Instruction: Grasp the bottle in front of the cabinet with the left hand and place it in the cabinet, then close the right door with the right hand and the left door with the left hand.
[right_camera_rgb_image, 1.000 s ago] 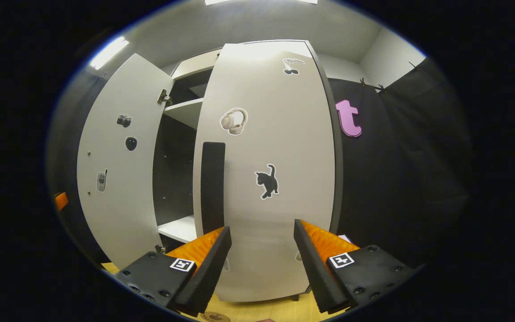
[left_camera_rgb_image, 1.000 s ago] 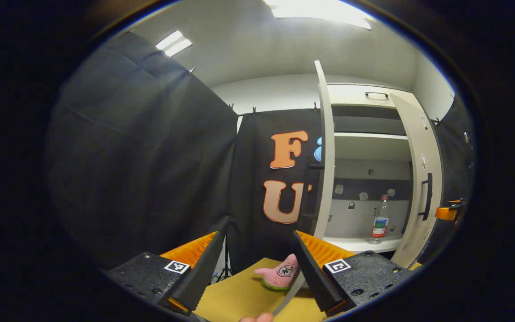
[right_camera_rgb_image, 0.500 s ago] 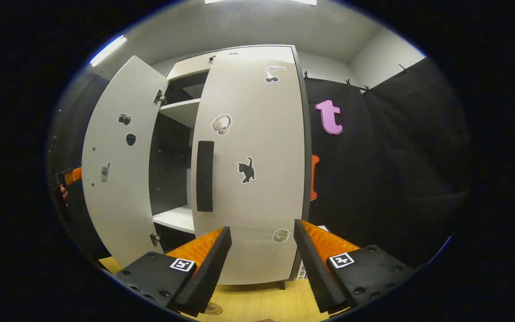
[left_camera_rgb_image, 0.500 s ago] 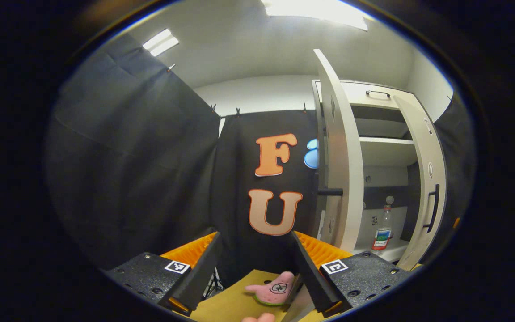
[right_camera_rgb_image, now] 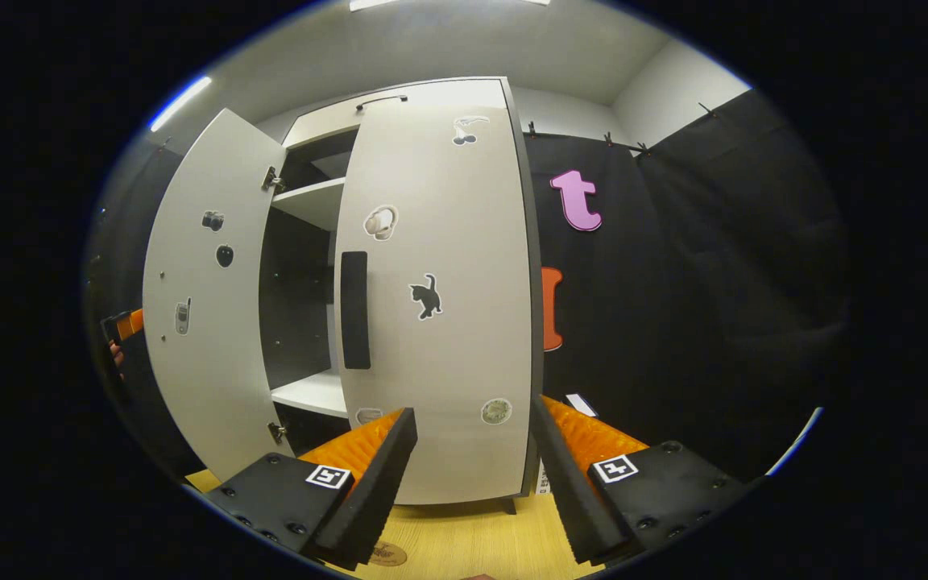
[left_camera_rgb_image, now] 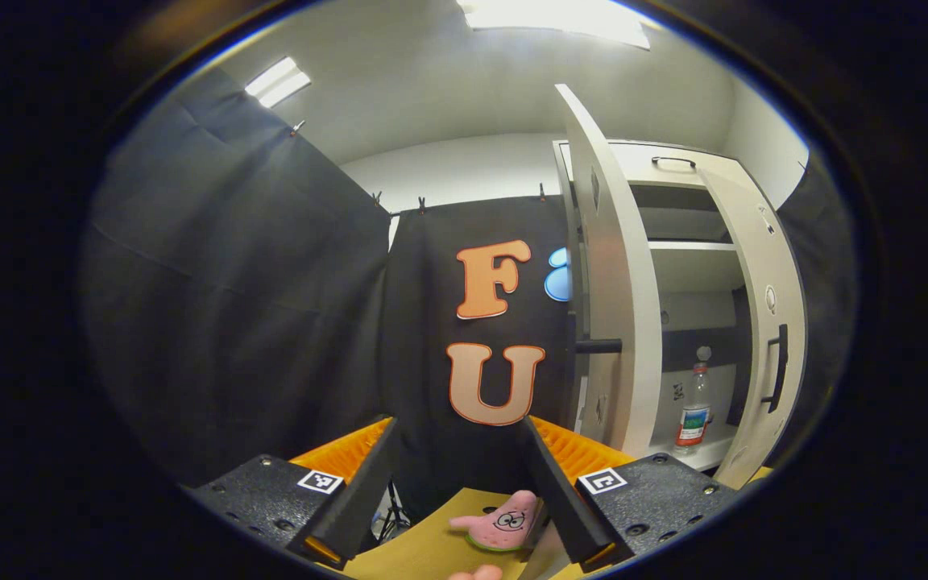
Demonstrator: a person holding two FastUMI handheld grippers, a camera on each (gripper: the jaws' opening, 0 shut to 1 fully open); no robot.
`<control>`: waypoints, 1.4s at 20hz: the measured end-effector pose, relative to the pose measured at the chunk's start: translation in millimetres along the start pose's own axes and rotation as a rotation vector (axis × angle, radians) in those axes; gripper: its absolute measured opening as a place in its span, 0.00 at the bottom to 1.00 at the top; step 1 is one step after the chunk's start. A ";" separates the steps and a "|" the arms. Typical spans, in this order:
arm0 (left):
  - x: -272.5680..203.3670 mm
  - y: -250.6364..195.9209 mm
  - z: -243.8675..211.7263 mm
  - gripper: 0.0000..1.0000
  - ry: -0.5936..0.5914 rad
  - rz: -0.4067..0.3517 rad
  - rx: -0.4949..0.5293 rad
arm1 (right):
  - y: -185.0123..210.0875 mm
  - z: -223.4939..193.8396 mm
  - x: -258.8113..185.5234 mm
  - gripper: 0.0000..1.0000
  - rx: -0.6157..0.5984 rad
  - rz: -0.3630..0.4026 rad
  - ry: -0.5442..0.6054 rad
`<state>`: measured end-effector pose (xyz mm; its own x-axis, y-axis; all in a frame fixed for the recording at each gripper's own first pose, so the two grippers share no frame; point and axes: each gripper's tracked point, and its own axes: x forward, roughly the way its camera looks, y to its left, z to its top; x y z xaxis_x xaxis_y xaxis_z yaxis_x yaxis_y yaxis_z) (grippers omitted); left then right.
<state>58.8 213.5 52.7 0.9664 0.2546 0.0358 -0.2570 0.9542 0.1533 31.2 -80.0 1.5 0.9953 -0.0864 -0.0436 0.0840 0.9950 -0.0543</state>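
In the left gripper view the bottle [left_camera_rgb_image: 693, 405] stood upright on the lower shelf [left_camera_rgb_image: 702, 456] inside the cabinet [left_camera_rgb_image: 677, 165], in the gap between the two doors. The left gripper [left_camera_rgb_image: 457, 491] hung with its jaws wide apart and nothing between them, above the yellow table [left_camera_rgb_image: 424, 552] where a pink star-shaped plush toy [left_camera_rgb_image: 500, 521] lay. Compared with a second before, the left door [left_camera_rgb_image: 613, 274] had swung from edge-on to showing its outer face and black handle [left_camera_rgb_image: 597, 346], so it covered more of the cabinet opening and the visible interior had narrowed; against half a second before, the change was slight.

In the right gripper view the right gripper [right_camera_rgb_image: 472, 475] also had its jaws wide and empty. The right door [right_camera_rgb_image: 440, 298], with its stickers and black handle [right_camera_rgb_image: 354, 309], was nearly closed but a dark gap remained between it and the left door [right_camera_rgb_image: 206, 306], through which shelf edges showed. A second earlier that door had filled much more of the view and stood close in front of the fingers; it now sat farther off, with more wooden floor [right_camera_rgb_image: 472, 548] and the cabinet's foot visible beneath it. At the far left edge a bit of the left gripper [right_camera_rgb_image: 130, 322] and a fingertip of the hand holding it peeked past the left door.
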 end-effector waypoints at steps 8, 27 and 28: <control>-8.3 -52.2 2.9 0.87 0.030 -0.177 -0.034 | -1.6 -2.3 6.3 0.93 0.008 0.008 0.001; -17.6 -226.7 -21.1 0.94 0.084 -0.490 -0.198 | -47.5 2.3 -20.6 0.93 -0.030 -0.100 -0.027; -16.5 -235.5 -23.5 0.94 0.089 -0.501 -0.196 | -49.0 1.2 -21.0 0.93 -0.025 -0.101 -0.025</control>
<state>103.3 -11.8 -7.2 0.9688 -0.2348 -0.0790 0.2307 0.9713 -0.0575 6.3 -126.8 6.3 0.9827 -0.1846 -0.0119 0.1831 0.9797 -0.0816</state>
